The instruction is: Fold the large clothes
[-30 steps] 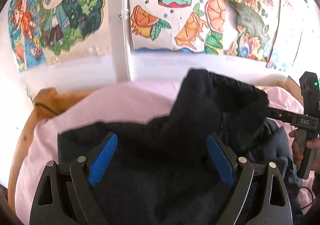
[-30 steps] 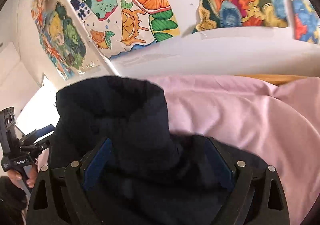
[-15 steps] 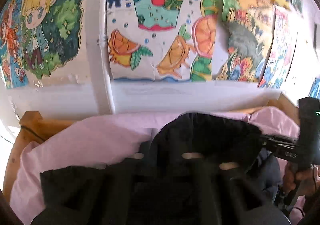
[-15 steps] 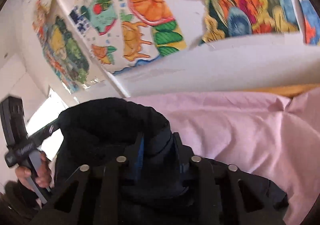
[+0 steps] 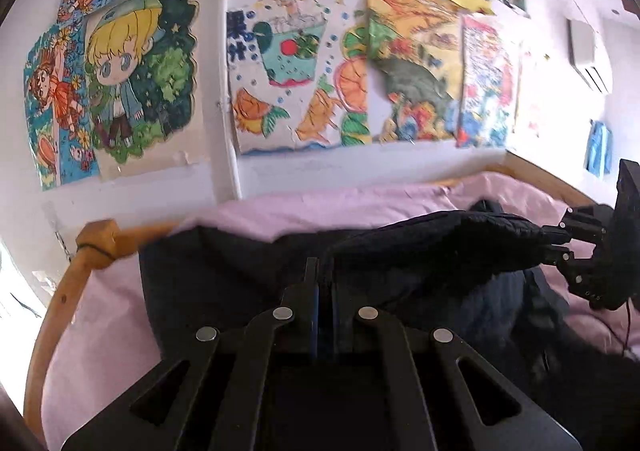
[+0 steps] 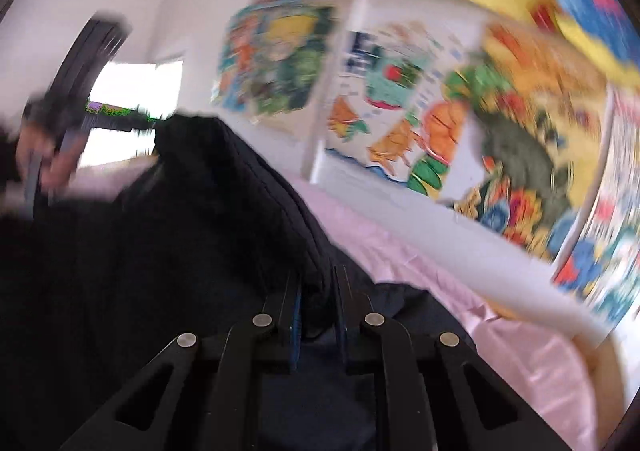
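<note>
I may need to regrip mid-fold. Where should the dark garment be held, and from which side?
Hold the dark garment by its raised ridged hem edge, one end per gripper. Left gripper and right gripper already pinch it from the near side, which looks right.

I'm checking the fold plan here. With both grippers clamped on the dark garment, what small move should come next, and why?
Probably carry the lifted edge forward. The left hand-held gripper and right hand-held gripper each pinch the dark garment, whose edge hangs raised between them above the pink sheet, the fold unfinished.

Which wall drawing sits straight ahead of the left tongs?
The fruit-juice drawing with orange slices, directly above the left tongs; the blond-child picture hangs further left.
</note>
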Motion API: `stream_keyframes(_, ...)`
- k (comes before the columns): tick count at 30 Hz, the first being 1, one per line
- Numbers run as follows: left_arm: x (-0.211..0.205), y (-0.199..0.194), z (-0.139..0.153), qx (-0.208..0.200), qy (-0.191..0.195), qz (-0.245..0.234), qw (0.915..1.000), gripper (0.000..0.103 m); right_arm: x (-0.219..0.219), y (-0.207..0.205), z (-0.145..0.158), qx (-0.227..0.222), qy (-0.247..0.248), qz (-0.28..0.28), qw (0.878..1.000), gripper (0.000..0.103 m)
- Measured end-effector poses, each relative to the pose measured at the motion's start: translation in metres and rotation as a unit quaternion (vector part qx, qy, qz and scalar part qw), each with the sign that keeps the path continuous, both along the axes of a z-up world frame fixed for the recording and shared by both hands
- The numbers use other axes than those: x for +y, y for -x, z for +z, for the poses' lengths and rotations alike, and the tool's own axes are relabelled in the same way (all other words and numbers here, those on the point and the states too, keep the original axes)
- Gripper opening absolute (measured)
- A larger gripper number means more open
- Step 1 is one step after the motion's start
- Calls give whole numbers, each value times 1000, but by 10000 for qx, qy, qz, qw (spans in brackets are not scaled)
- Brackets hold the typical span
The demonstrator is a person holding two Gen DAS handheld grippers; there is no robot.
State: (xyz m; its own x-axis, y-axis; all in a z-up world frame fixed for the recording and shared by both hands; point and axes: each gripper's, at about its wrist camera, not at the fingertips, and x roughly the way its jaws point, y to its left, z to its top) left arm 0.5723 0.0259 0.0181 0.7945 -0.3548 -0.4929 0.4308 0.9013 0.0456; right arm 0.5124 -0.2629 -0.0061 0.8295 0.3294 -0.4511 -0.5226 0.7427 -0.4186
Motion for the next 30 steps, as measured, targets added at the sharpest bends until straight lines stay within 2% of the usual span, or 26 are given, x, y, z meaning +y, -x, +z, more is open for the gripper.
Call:
stream_keyframes(2, -5, 11, -8, 42, -160, -79, 9998, 3, 8, 17, -16, -181, 549, 86, 9983, 13)
stream_keyframes(4, -13, 11, -25, 174, -390, -94, 9990, 2, 10, 20, -30, -213, 859, 90, 9960, 13)
stream_keyframes(10, -18, -22, -81, 686, -557, 177, 9959, 2, 2, -13, -71, 161, 938, -247, 9952, 13)
stream_keyframes(12, -19, -25, -86, 706, -581, 220, 9956, 2, 1, -13, -77, 206, 1012, -205, 9944, 17)
stream_keyframes(14, -18, -25, -86, 685, -583, 183, 9958, 2, -6, -10, -68, 420, 705, -117, 9966, 23)
stream_keyframes(15, -17, -25, -85, 690, -547, 171, 9960, 2, -14, -9, -57, 638, 386, -24, 9972, 30)
stream_keyframes(16, -16, -26, -84, 690, -507, 160, 9962, 2, -20, -7, -47, 770, 43, 24, 9970, 32)
stream_keyframes(19, -16, -24, -84, 640, -516, 169, 9965, 2, -36, -8, -8, 891, -1051, 3, 9905, 34)
stream_keyframes(22, -18, -19, -86, 565, -584, 182, 9965, 2, -25, -26, 15, 1008, -1748, -65, 9794, 34)
stream_keyframes(23, -17, -18, -87, 555, -583, 186, 9966, 2, -13, -35, 16, 1044, -1795, -208, 9780, 34)
stream_keyframes(25, -16, -17, -88, 559, -533, 186, 9968, 2, 15, -54, 5, 1255, -1510, -394, 9797, 34)
stream_keyframes(26, -15, -17, -88, 565, -516, 180, 9969, 2, 25, -61, -3, 1343, -1445, -477, 9792, 29)
stream_keyframes(27, -14, -17, -87, 570, -496, 169, 9970, 2, 36, -72, -18, 1551, -1295, -572, 9777, 22)
stream_keyframes(29, -14, -15, -84, 580, -477, 91, 9971, 3, 47, -83, -46, 1787, -1107, -707, 9751, 19)
stream_keyframes(30, -12, -13, -80, 588, -414, 37, 9974, 5, 51, -84, -57, 1724, -1029, -752, 9767, 19)
